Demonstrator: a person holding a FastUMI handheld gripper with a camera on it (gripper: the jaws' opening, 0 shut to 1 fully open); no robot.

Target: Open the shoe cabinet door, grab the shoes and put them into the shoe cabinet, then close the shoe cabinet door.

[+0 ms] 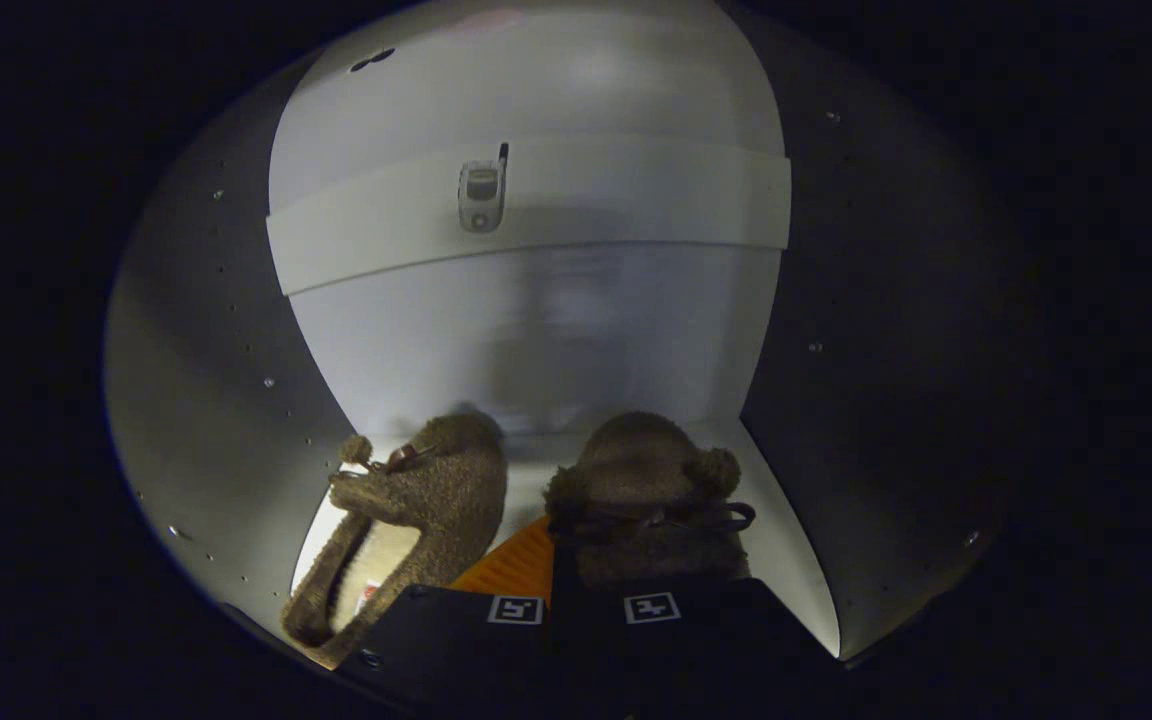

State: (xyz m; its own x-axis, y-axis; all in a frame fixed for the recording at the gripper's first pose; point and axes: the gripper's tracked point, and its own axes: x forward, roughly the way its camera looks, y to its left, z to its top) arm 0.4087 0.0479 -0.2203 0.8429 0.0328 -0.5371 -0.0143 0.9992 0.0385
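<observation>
I am looking into the open shoe cabinet [536, 340], whose pale back wall is lit. Two brown fuzzy slippers with pompoms are on its floor. The left slipper [406, 520] lies free beside my left finger, toe toward the back wall and its light lining showing. The right slipper [646, 490] sits just ahead of my fingers, its rear edge caught between them. My gripper [551, 565] is nearly closed, pinching that slipper's rim.
A white shelf [636, 205] crosses the cabinet above the slippers, with a small flip phone [482, 195] lying on it. Grey side walls [206, 380] with peg holes close in on both sides.
</observation>
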